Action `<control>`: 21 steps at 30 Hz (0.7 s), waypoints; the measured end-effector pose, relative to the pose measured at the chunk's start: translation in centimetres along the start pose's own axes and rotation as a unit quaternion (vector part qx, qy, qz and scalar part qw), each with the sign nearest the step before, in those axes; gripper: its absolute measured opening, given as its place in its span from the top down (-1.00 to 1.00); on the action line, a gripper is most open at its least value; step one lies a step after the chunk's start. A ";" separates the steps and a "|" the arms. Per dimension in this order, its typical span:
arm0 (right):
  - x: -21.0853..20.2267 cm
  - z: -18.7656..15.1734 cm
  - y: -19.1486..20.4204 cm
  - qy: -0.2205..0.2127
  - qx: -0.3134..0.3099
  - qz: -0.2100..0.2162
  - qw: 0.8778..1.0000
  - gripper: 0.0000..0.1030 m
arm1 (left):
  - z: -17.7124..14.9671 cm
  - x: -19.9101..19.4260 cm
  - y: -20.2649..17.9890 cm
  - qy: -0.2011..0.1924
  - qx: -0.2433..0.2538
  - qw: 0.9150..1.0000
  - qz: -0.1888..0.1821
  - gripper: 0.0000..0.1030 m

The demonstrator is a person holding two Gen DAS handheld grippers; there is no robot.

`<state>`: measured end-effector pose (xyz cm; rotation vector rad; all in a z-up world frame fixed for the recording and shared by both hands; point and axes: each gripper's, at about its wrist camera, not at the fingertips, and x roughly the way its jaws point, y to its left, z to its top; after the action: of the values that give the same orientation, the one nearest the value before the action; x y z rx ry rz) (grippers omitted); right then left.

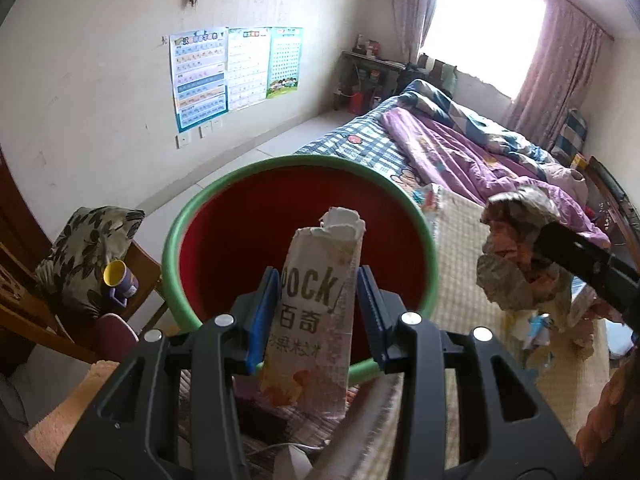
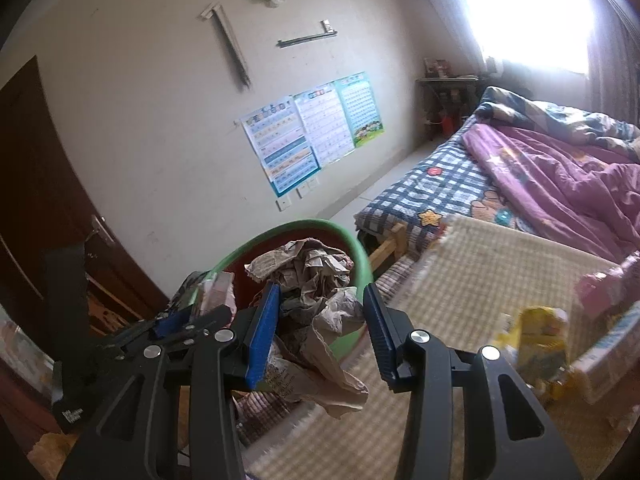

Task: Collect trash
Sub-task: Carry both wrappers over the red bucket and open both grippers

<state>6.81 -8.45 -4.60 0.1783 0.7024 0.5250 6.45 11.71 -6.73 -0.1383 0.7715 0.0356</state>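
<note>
A red bin with a green rim [image 1: 224, 196] stands by the bed; it also shows in the right wrist view [image 2: 362, 264]. My left gripper [image 1: 318, 316] is shut on a faded Pocky snack box [image 1: 316, 312] and holds it upright over the bin's near edge. My right gripper [image 2: 320, 332] is shut on a crumpled newspaper wad [image 2: 316, 292] and holds it just right of the bin; the wad also shows in the left wrist view [image 1: 516, 248]. The bin's bottom is hidden.
A straw mat [image 2: 480, 280] covers the near part of the bed, with a yellow packet [image 2: 540, 336] and other litter at the right. A purple quilt [image 1: 460, 148] lies further back. A wooden chair with a cushion and a cup [image 1: 118, 278] stands at the left.
</note>
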 end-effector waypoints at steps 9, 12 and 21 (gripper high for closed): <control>3.2 0.6 1.9 0.013 -0.011 0.010 1.000 0.17 | 1.2 0.6 2.3 -0.020 -0.014 1.000 -0.008 0.26; 4.0 0.6 1.9 0.018 -0.008 0.010 1.000 0.17 | 1.6 1.0 2.3 -0.020 -0.014 1.000 -0.015 0.26; 5.5 0.7 1.4 0.024 0.011 0.011 1.000 0.16 | 1.7 2.8 2.8 0.001 -0.008 1.000 -0.002 0.26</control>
<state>10.20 -4.43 -6.71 0.1946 0.7540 0.5448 9.40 14.62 -7.74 -0.1549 0.7729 0.0367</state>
